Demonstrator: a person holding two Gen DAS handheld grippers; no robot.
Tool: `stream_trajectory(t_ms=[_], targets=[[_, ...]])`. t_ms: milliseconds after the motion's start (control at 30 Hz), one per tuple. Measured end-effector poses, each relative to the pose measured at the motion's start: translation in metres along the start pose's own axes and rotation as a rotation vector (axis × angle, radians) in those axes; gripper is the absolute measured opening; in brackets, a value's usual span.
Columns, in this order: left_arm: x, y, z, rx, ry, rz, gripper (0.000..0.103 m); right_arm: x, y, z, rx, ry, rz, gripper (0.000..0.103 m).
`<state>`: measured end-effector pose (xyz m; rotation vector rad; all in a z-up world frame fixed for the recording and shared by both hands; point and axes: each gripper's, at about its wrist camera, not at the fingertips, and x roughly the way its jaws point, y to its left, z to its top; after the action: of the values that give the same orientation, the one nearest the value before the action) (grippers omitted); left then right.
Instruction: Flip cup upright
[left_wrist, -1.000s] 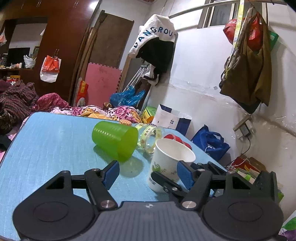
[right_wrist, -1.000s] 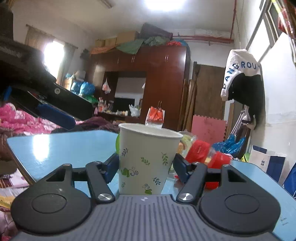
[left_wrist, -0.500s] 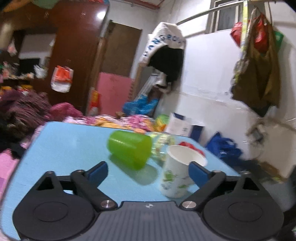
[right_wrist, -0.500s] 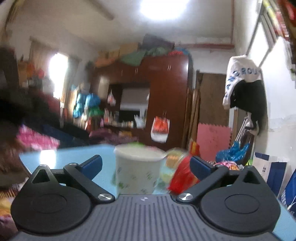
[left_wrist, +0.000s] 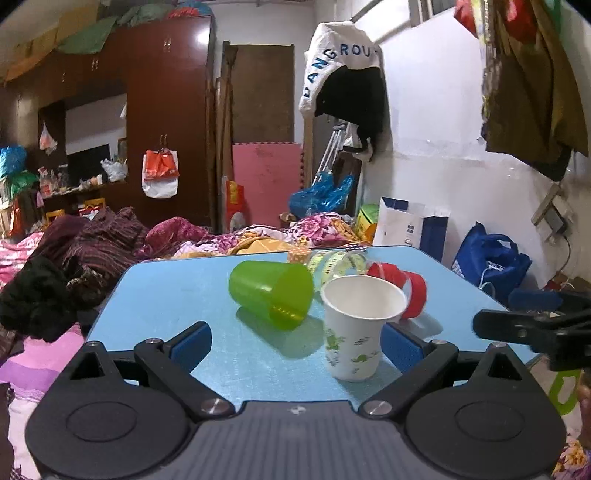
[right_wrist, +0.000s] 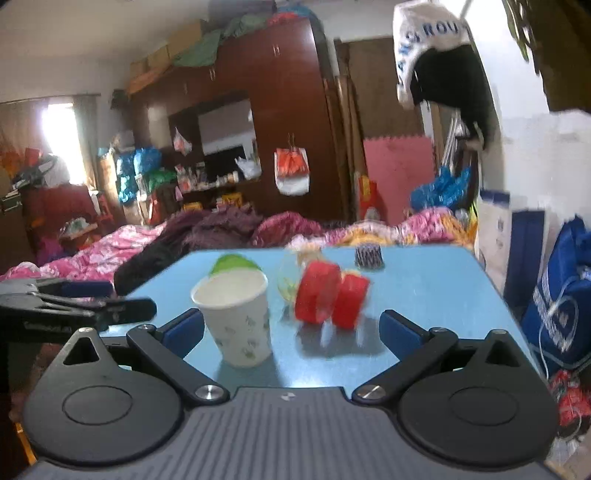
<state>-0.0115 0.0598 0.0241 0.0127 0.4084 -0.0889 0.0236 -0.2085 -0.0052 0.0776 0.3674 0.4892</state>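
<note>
A white paper cup (left_wrist: 360, 326) with green leaf prints stands upright on the blue table (left_wrist: 173, 291), mouth up. It also shows in the right wrist view (right_wrist: 238, 321). My left gripper (left_wrist: 295, 341) is open and empty, with the cup just inside its right finger and not gripped. My right gripper (right_wrist: 291, 328) is open and empty, pulled back from the cup, which stands by its left finger. The right gripper shows at the right edge of the left wrist view (left_wrist: 532, 325).
A green plastic cup (left_wrist: 271, 291) lies on its side behind the paper cup. A red cup (right_wrist: 328, 297) and a clear patterned cup (left_wrist: 338, 264) lie on their sides beside it. A small patterned cup (right_wrist: 368, 256) stands farther back. Bedding lies beyond the table's far edge.
My right gripper opened, let go of the paper cup and drew back. My left gripper opened wider and pulled back too. The paper cup stays upright on the table.
</note>
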Motion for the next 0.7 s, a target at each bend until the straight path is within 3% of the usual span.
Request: stream_trajectory(t_ms=[200, 333, 700], targets=[[0.008, -0.006, -0.004, -0.003, 0.032, 0.019, 0.099, 0.014, -0.008, -0.006, 0.033, 0.075, -0.024, 0.102], [0.009, -0.008, -0.006, 0.002, 0.046, 0.017, 0.099, 0.009, -0.009, -0.004, 0.026, 0.063, -0.053, 0.102], [0.003, -0.017, -0.008, 0.014, 0.052, 0.006, 0.099, -0.009, -0.013, 0.002, 0.029, 0.045, -0.017, 0.102]])
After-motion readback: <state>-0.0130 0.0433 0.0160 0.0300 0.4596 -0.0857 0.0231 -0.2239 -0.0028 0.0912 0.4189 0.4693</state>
